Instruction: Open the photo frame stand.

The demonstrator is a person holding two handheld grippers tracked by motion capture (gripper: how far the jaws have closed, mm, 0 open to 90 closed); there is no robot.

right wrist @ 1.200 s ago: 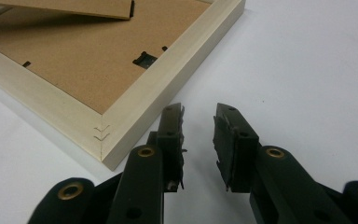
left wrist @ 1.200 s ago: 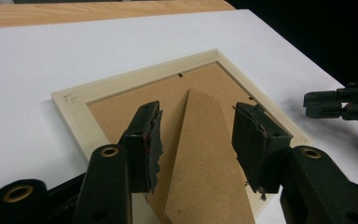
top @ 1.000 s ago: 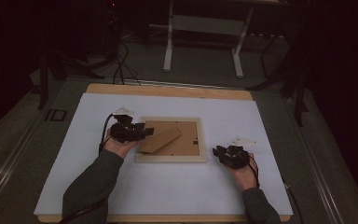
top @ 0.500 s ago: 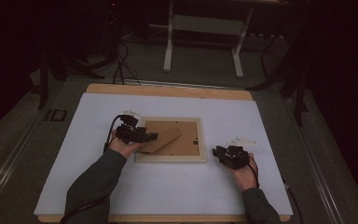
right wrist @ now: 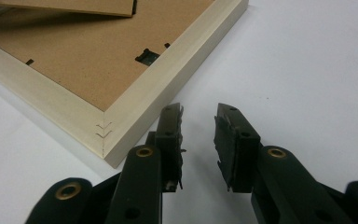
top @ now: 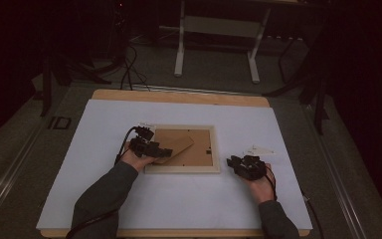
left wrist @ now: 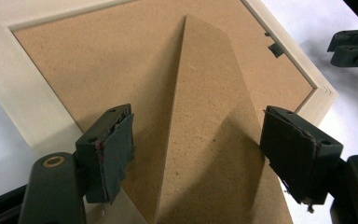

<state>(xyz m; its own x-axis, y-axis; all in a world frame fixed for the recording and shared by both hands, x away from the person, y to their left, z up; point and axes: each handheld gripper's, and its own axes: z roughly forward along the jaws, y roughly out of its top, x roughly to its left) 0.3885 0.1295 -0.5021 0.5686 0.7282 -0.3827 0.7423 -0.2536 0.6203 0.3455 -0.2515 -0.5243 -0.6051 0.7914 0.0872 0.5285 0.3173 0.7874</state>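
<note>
The white table sheet (top: pixel 179 209) carries the picture frame (top: pixel 181 170), face down at its middle. My left gripper (left wrist: pixel 196 154) has just spread its 2 jaws astride the easel stand (left wrist: pixel 209 140), gripping nothing. My right gripper (right wrist: pixel 198 140) rests beside the frame's corner, jaws parted, empty.

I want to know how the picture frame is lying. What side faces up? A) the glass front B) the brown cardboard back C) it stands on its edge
B: the picture frame lies flat on the table with its brown back board and fold-out stand facing up.
</note>
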